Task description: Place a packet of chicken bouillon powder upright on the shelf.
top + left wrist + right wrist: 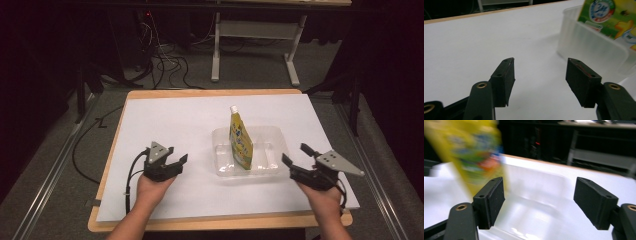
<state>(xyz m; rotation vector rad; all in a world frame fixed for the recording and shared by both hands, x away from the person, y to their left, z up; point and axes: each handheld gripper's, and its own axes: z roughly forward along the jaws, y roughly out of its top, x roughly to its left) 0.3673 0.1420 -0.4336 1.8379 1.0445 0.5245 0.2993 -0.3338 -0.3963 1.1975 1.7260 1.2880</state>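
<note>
Pouch: yellow spouted pouch stands upright inside the clear plastic tray, leaning toward its left half.
Progress: pouch looks placed; nothing is gripped, so probably only drawing both hands clear is left.
Left gripper: jaws apart with nothing between them, on the white surface left of the tray, not touching it.
Right gripper: jaws wide apart and empty, just beside the tray's right front corner.
Room: bare sheet all around; front edge lies near both hands.
</note>
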